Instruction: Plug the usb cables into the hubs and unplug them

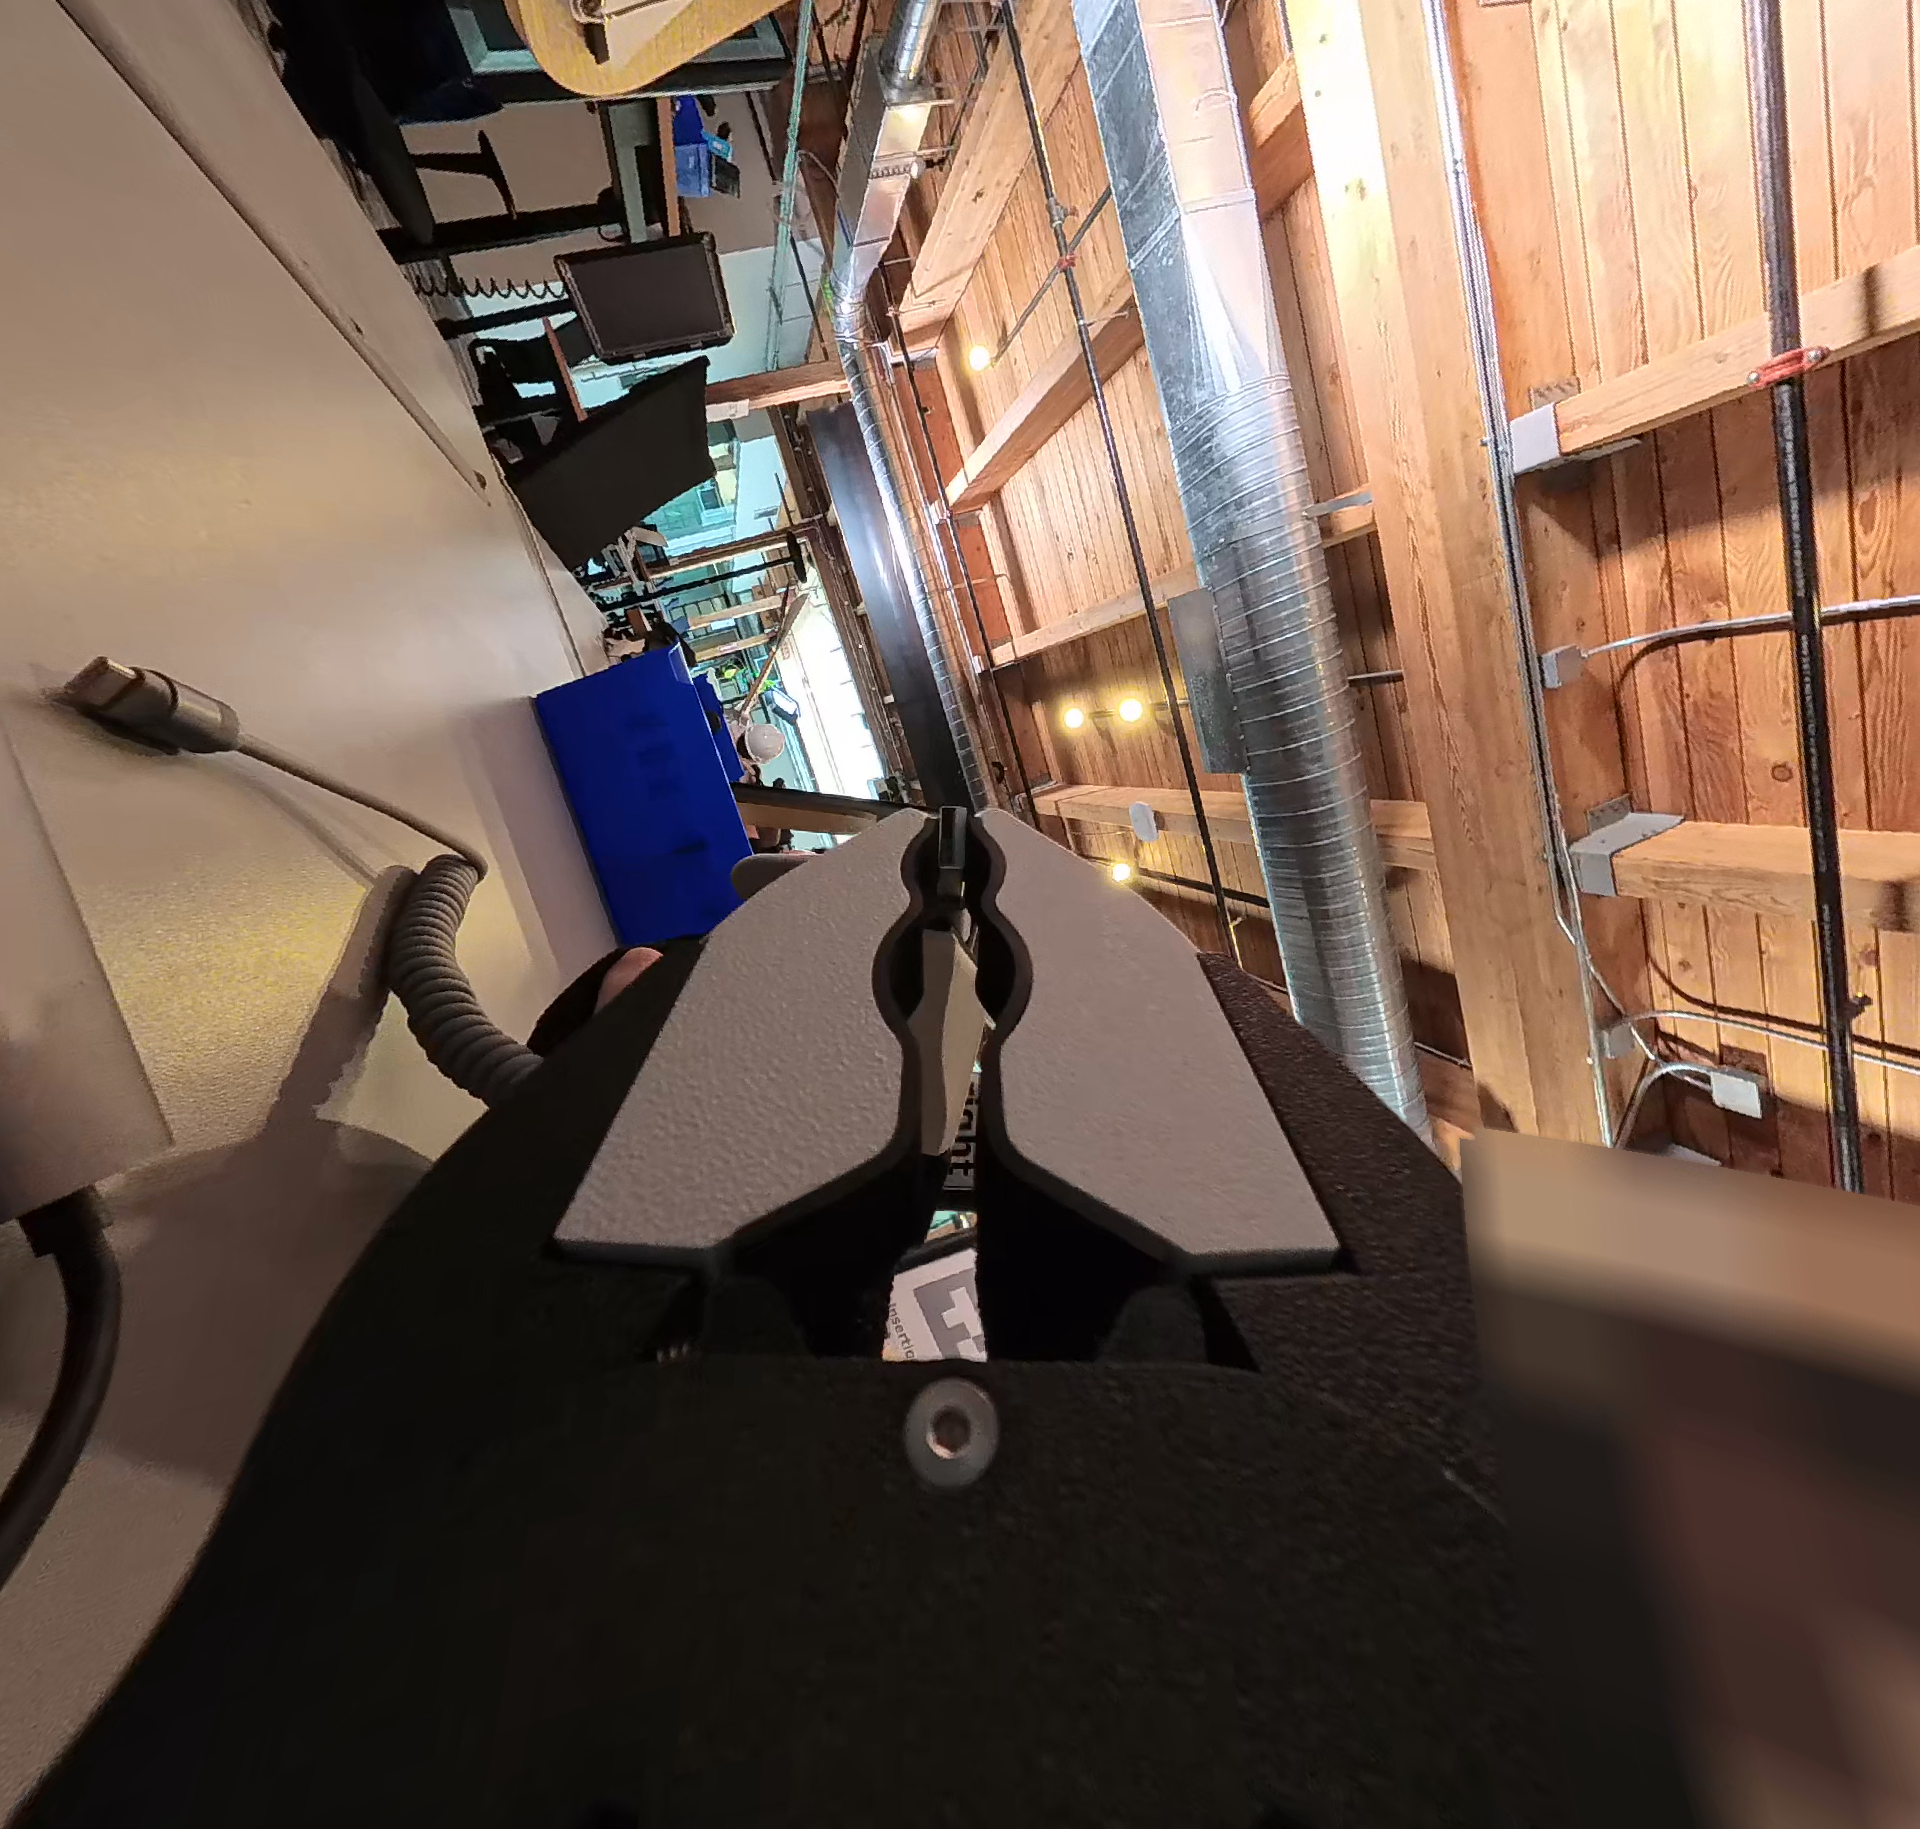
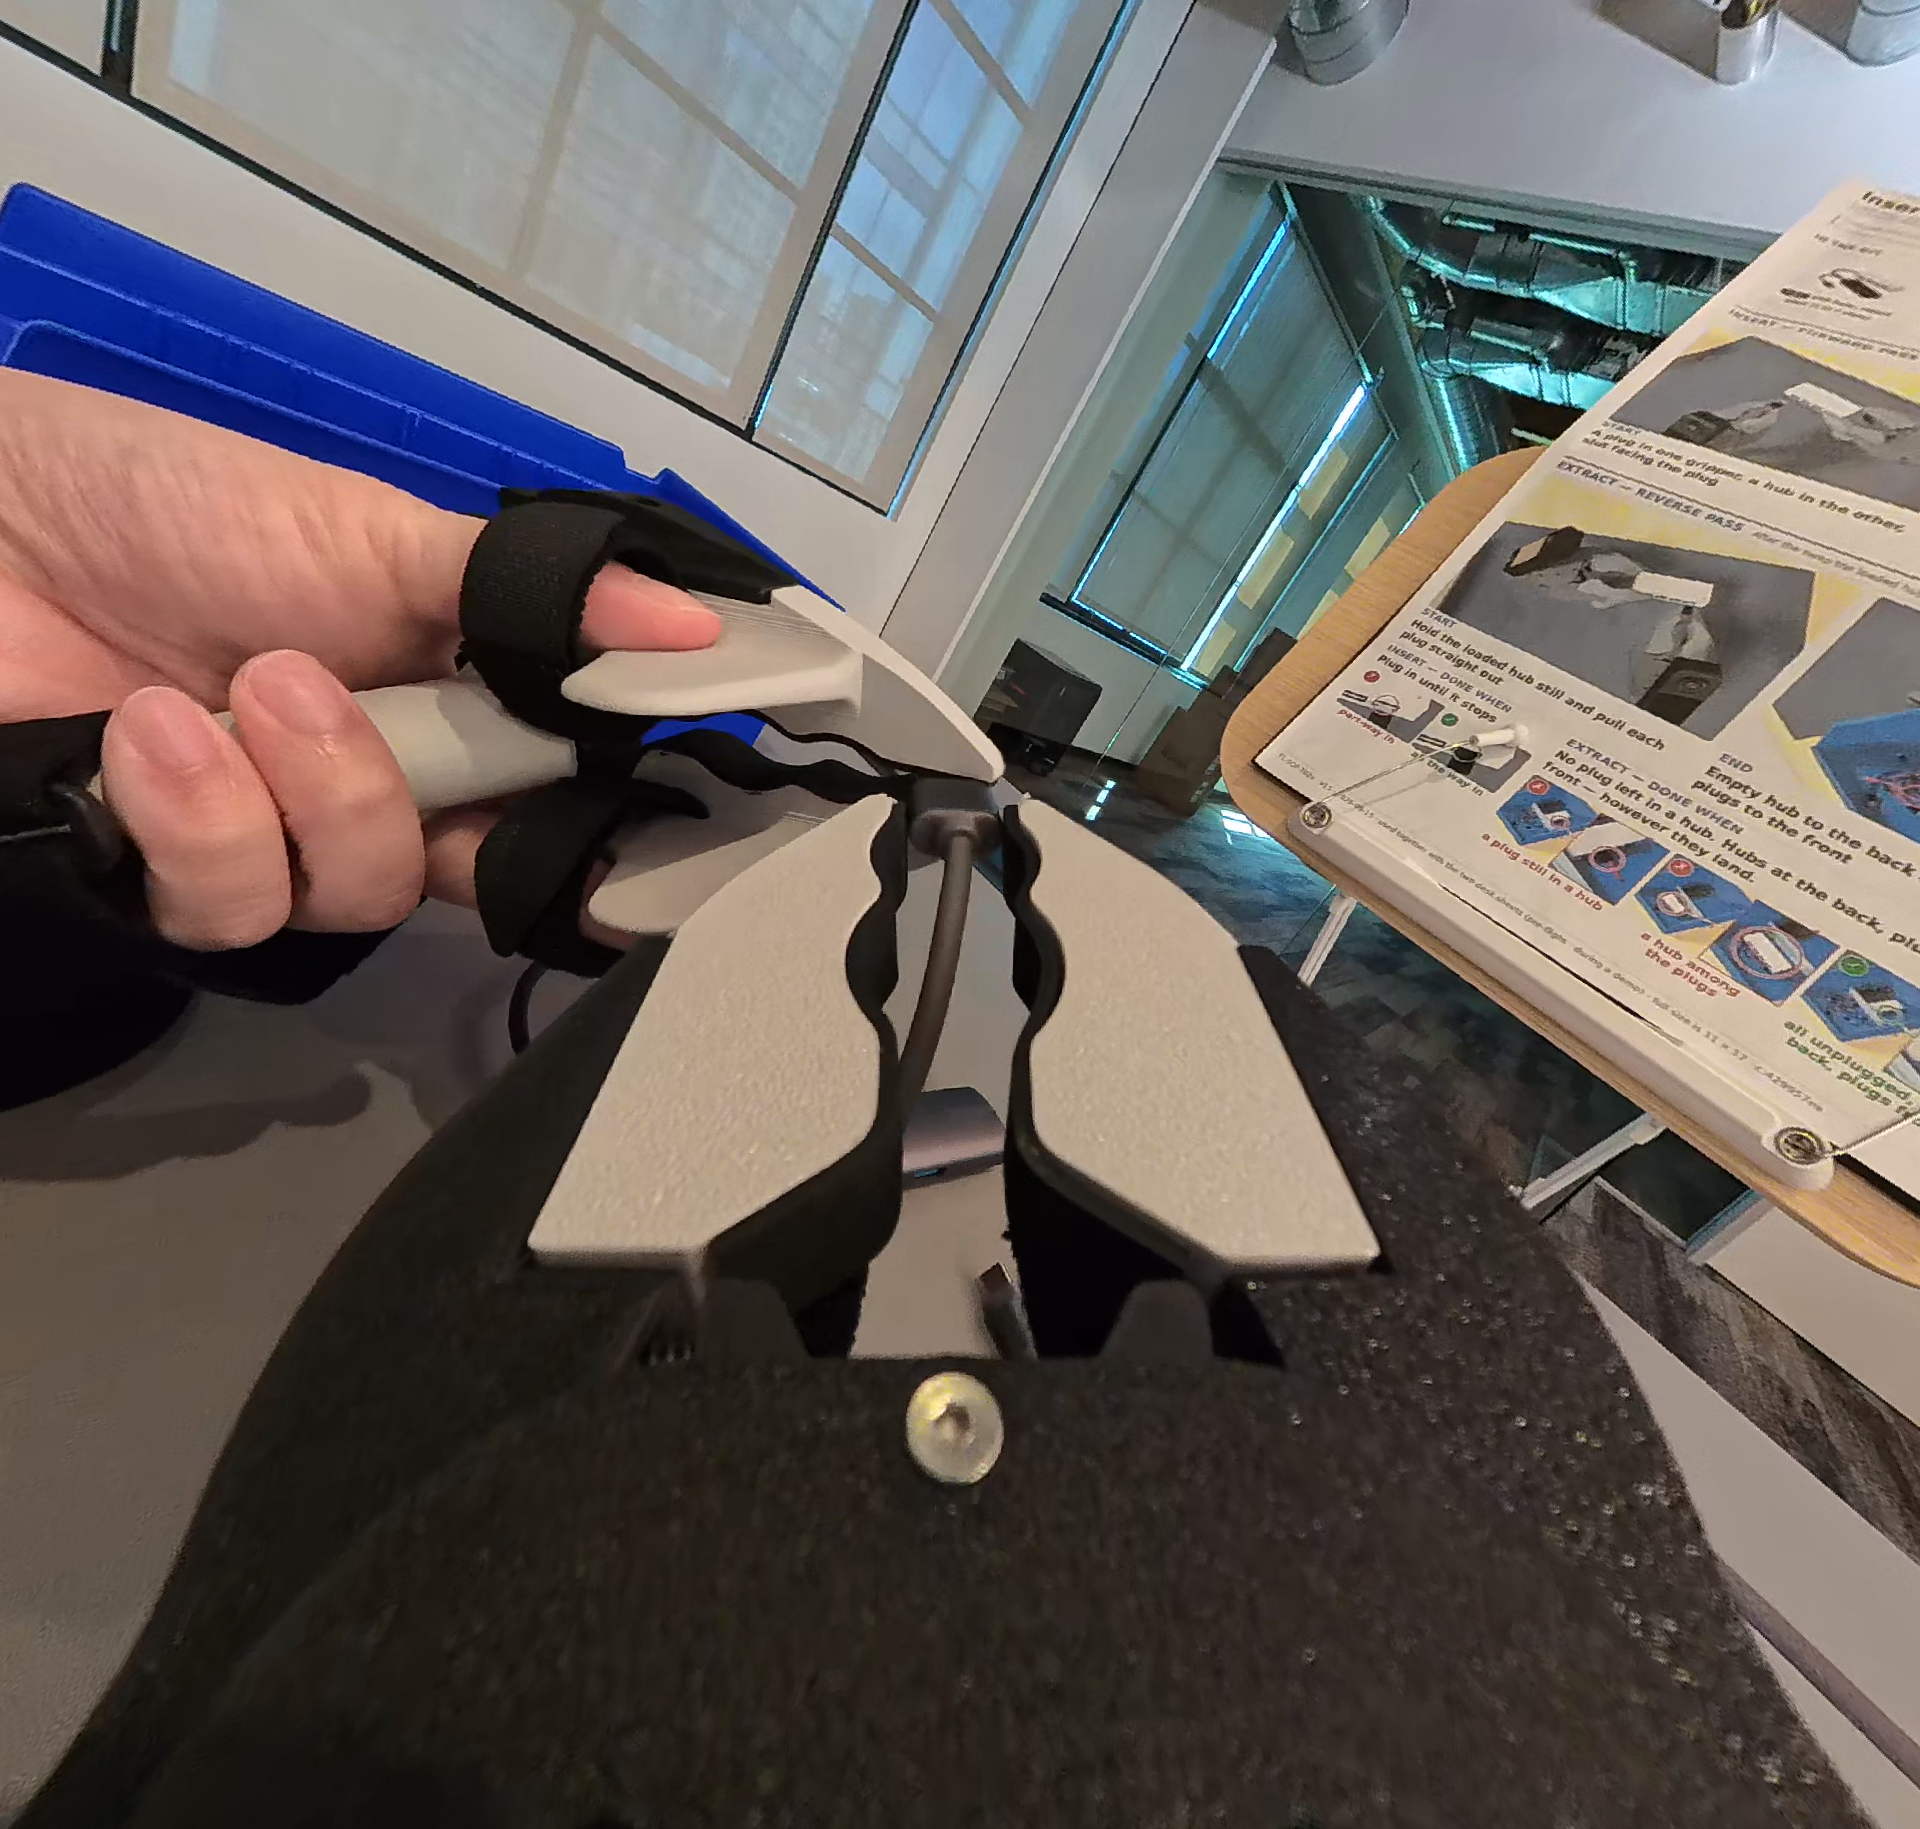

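Two hand-held grippers | right point(image 2: 954, 811) clamps plug point(image 2: 948, 809), cable point(image 2: 940, 958) trailing back | left point(image 1: 952, 834) pinches black tab point(image 1: 952, 849)

In the right wrist view, the right gripper point(image 2: 954, 803) hides most of the grey hub point(image 2: 951, 1130) behind its fingers, and the cable point(image 2: 940, 948) disappears between them. The instruction sheet point(image 2: 1683, 699) beyond its right finger is cut off by the frame edge. In the left wrist view, the left gripper point(image 1: 951, 829) pinches a thin black piece point(image 1: 951, 849) too small to identify.
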The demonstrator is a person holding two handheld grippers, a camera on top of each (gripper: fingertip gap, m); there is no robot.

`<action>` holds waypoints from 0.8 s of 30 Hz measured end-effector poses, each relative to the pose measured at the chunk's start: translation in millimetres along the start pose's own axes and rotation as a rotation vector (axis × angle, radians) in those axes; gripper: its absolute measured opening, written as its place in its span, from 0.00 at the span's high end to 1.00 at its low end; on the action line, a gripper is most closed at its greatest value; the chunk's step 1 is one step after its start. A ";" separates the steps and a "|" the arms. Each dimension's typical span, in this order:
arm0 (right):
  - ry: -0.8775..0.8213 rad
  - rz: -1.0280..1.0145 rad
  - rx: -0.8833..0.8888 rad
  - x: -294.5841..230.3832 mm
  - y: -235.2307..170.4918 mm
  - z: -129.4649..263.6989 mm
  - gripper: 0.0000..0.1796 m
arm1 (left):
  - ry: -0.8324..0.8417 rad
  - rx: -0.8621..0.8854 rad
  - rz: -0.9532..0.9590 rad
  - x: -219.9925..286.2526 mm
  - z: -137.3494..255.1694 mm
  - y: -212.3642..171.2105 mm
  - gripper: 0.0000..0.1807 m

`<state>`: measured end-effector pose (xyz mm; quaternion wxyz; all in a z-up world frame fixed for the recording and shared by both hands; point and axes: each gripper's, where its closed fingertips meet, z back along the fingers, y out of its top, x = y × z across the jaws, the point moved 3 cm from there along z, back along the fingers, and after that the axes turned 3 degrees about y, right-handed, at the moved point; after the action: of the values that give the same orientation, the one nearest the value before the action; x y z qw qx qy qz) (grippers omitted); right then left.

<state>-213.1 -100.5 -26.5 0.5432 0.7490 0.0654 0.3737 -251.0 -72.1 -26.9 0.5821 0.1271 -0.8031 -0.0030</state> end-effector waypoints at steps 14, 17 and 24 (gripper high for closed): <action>0.025 -0.004 -0.040 -0.2 -1.3 -1.0 0.91 | -0.003 -0.001 0.020 -2.9 0.7 0.9 0.98; 0.016 0.022 -0.046 -1.1 -2.1 -2.0 0.91 | -0.006 0.004 0.040 -4.6 1.7 1.8 0.98; 0.003 0.041 -0.062 -1.8 -3.5 -2.7 0.91 | -0.002 0.014 0.050 -5.9 2.4 2.5 0.98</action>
<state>-215.0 -97.9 -30.1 0.5583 0.7324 0.0390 0.3878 -252.1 -68.8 -32.8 0.5800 0.1112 -0.8068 0.0171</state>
